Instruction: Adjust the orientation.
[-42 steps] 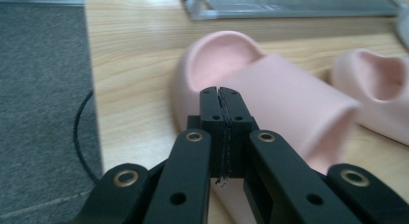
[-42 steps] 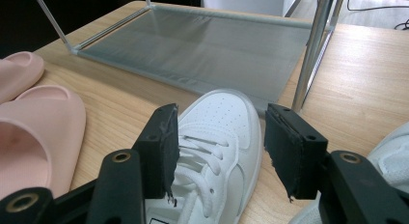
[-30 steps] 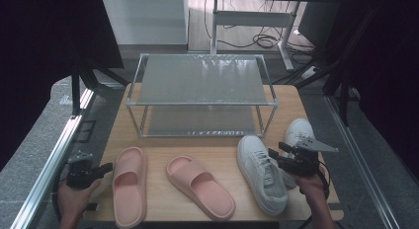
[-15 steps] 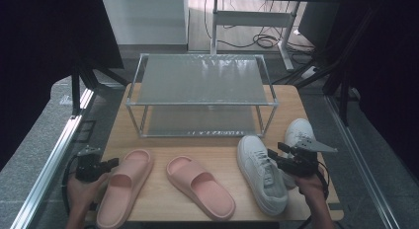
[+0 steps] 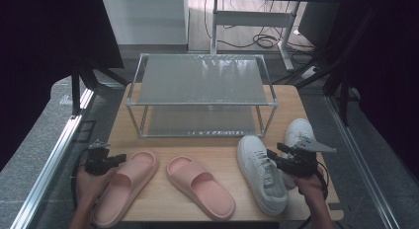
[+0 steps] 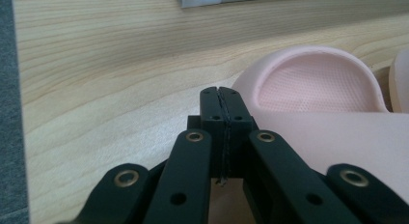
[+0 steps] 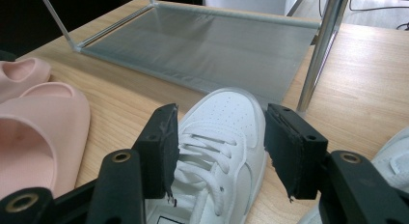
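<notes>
Count on wooden table point(image 5: 217, 145): 2 pink foam slide sandals, left one point(image 5: 123, 187), right one point(image 5: 200, 185); 2 white lace-up sneakers, nearer point(image 5: 261, 173), farther point(image 5: 299, 134); 1 two-tier metal-frame shoe rack with grey mesh shelves point(image 5: 200, 93); 2 black handheld grippers, left point(image 5: 118, 159), right point(image 5: 271, 156)

Bare table point(image 5: 163, 145) lies open between the shoe rack point(image 5: 200, 98) and the row of slippers point(image 5: 200, 187) and sneakers point(image 5: 261, 173)

No readable text, brand, number or sign anywhere: pink slides point(image 5: 126, 184), white sneakers point(image 5: 260, 172) and the metal shoe rack point(image 5: 200, 81) all show plain, and the sneaker tongue label is cropped.
</notes>
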